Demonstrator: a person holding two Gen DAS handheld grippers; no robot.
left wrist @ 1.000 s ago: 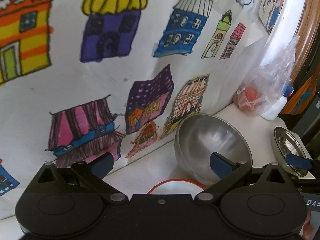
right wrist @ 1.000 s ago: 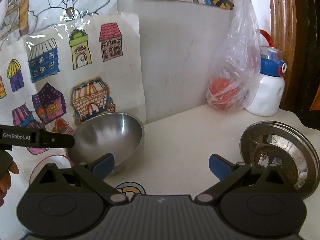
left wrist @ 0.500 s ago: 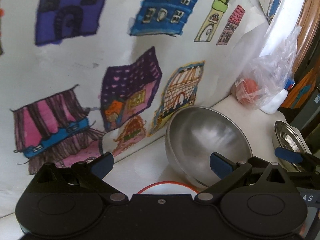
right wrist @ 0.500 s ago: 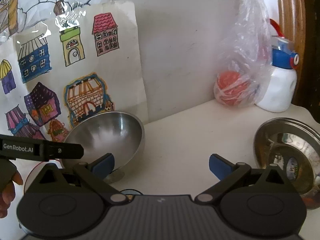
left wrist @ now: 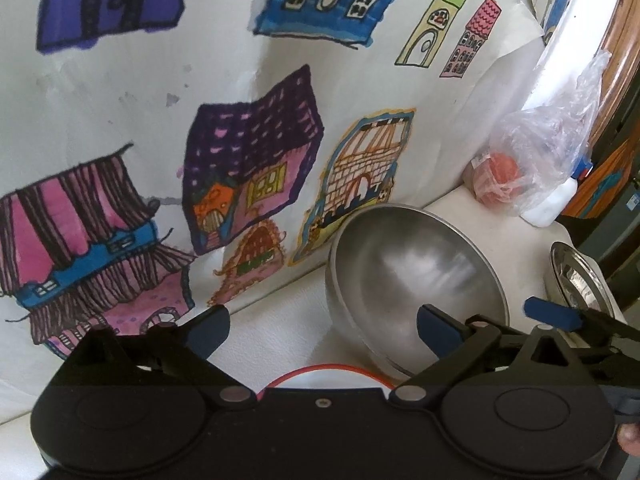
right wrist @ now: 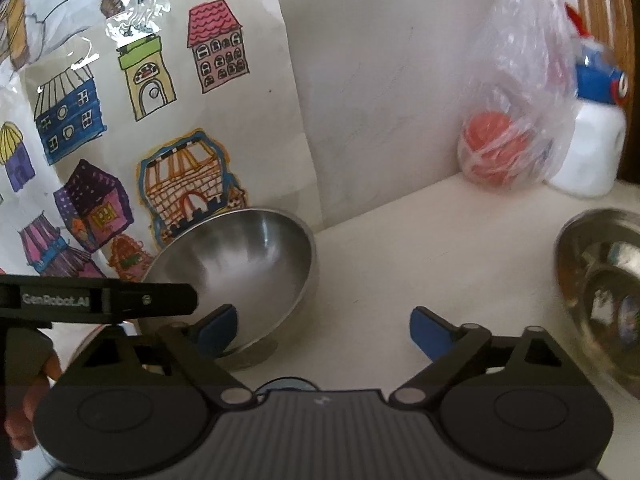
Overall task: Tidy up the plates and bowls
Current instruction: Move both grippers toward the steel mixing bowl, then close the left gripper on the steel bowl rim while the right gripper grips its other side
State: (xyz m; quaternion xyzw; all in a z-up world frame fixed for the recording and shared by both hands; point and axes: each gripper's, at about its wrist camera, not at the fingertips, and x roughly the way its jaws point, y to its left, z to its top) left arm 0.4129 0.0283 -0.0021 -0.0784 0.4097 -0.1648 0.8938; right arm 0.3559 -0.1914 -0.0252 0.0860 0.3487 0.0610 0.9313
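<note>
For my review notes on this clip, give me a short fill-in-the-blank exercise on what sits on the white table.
1. The large round steel bowl leans tilted against the ____ of coloured houses.
2. The clear plastic bag holds something ____ in colour.
3. Beside that bag stands a white bottle with a ____ cap.

Missing words: drawing; red; blue

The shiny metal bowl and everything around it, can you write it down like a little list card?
big round steel bowl: tilted, leaning by the drawings
shallow steel dish: at the right, apart from the bowl
red-rimmed white plate: mostly hidden under the left gripper
clear plastic bag with red things: back corner
white bottle with blue cap: beside the bag
left gripper: jaws open, empty
right gripper: jaws closing, nothing between them
</note>
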